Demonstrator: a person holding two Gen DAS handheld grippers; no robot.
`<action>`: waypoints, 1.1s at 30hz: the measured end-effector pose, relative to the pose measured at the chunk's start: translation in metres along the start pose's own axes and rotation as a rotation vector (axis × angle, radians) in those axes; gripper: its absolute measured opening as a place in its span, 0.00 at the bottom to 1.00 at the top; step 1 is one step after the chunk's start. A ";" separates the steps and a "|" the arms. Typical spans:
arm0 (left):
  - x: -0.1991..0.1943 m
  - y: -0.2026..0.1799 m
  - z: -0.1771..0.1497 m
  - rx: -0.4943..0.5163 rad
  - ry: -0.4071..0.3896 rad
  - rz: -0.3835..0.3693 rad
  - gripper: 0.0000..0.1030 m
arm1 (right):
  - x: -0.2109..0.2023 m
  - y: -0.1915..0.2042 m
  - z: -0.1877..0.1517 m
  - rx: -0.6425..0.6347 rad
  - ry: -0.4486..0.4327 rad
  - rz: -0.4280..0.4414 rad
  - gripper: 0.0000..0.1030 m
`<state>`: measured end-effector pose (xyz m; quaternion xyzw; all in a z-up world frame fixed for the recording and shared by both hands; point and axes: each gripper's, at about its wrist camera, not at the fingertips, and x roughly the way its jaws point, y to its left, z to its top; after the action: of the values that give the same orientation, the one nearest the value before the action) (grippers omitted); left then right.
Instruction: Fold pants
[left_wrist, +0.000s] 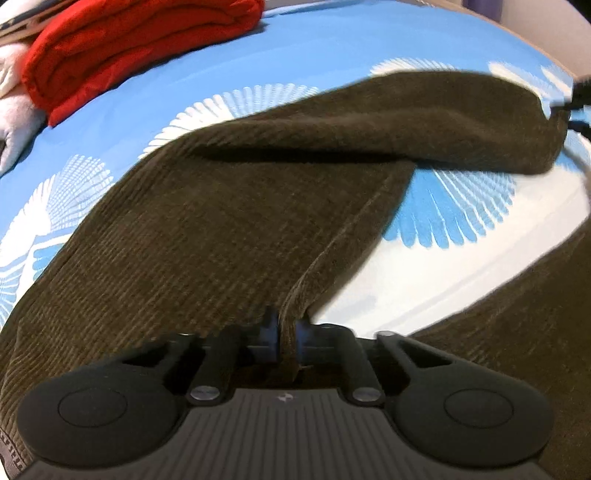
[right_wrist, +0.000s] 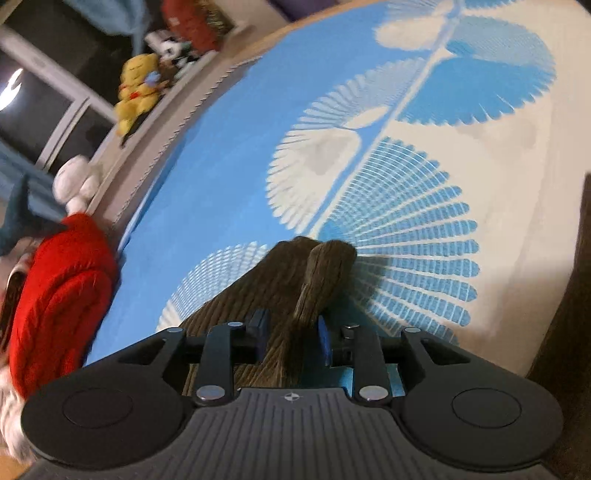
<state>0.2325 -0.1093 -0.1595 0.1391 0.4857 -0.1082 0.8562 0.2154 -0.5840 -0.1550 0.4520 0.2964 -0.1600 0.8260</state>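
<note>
The brown corduroy pants (left_wrist: 229, 221) lie spread across a blue-and-white patterned bedspread (left_wrist: 229, 70), one part doubled over into a long fold that runs toward the far right. The left gripper (left_wrist: 286, 332) is clamped tight on a seamed edge of the cloth, its pads pressing the ridge between them. In the right wrist view, the right gripper (right_wrist: 290, 339) straddles a bunched end of the pants (right_wrist: 314, 273), but its jaws stand partly apart and a gap shows beside the blue pads, so the grip looks loose or already let go.

The main risk, as I judge it, is uneven tension: if the left hand pulls while the right end is free, the fold could drag askew or fall open. The thick, ribbed cloth may also catch on the bedspread and rumple beneath the fold. The thin pinch on the seam could slip if the weight of the leg hangs from it. A folded red garment (left_wrist: 122, 48) sits near the far corner, well apart from the pants.
</note>
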 end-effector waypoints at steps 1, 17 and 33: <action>-0.005 0.006 0.001 -0.022 -0.010 -0.011 0.08 | 0.003 0.000 0.002 0.014 0.000 -0.004 0.12; -0.041 0.030 -0.026 0.206 0.012 -0.106 0.08 | 0.005 -0.005 0.012 -0.139 -0.049 -0.327 0.06; -0.072 0.037 -0.031 0.138 -0.038 -0.298 0.46 | -0.037 -0.024 0.013 -0.142 -0.136 -0.474 0.25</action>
<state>0.1828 -0.0606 -0.1082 0.1221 0.4761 -0.2695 0.8281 0.1787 -0.6080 -0.1421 0.2987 0.3482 -0.3579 0.8133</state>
